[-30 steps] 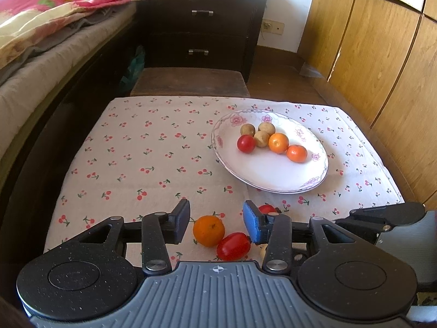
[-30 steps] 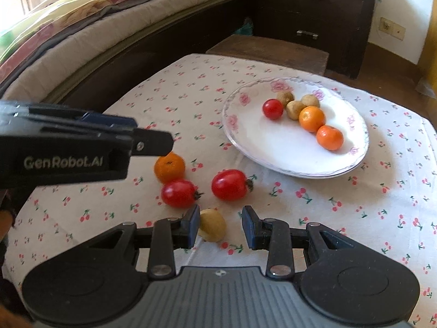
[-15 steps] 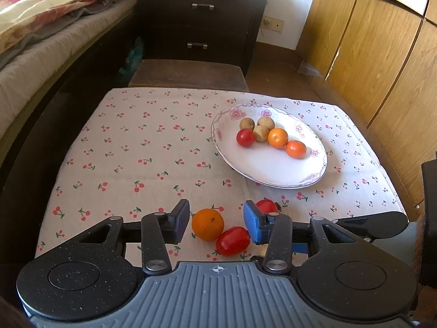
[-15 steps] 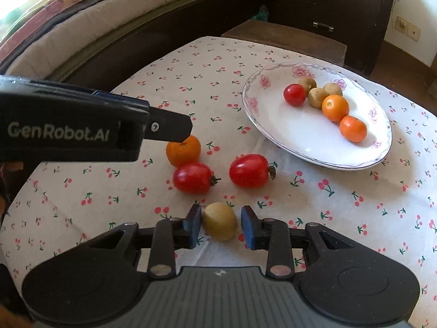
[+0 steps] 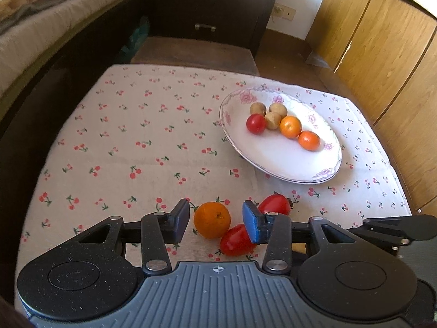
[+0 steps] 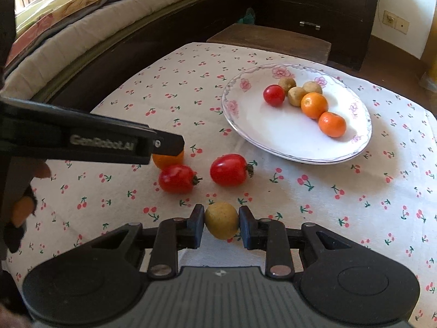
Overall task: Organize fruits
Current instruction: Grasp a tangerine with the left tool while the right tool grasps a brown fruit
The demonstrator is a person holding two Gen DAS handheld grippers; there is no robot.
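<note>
Holding the small brown fruit (image 6: pixel 221 223) across its middle, we have the right gripper (image 6: pixel 221 225) clamped on it, one pad on each side, near 6 o'clock on the cherry-print cloth (image 6: pixel 169 87). It looks light, firm and smooth-skinned, so we judge that a gentle squeeze at the widest part suits it; more pressure could bruise it or let it squirt out. It is round-oval, yellowish brown and faintly speckled, matching the three brown fruits (image 6: pixel 296 95) already on the plate (image 6: pixel 273 136) at 1 o'clock, beside a tomato (image 6: pixel 274 95) and two oranges (image 6: pixel 314 105).

Our left gripper (image 5: pixel 215 222) stands apart around a loose orange (image 5: pixel 212 220), its pads not touching it. A red tomato (image 5: pixel 235 242) sits against that orange at 5 o'clock, partly under the blue pad, and another tomato (image 5: pixel 274 204) lies just beyond. The orange looks firm and dimpled; the tomatoes are glossy, soft and easily split.
</note>
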